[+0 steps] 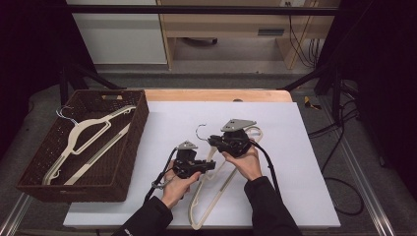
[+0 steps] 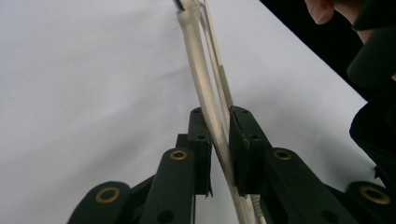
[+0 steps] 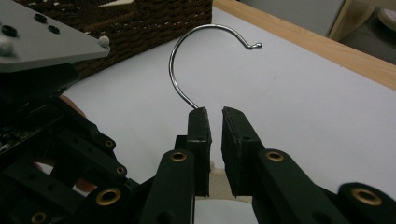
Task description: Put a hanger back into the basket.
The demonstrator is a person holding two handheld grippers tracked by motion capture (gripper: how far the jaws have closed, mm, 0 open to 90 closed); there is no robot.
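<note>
Near the worktop's front edge, my left fingers pinch the cream hanger's arm. My right fingers sit narrowly parted around its neck below the wire hook, so I judge the hanger could twist from my left pinch and drop before reaching the wicker basket.

No legible text (none anywhere)

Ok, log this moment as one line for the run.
left tool: shut on hanger arm | right tool: at hook base, jaws slightly apart | basket: one hanger inside
</note>
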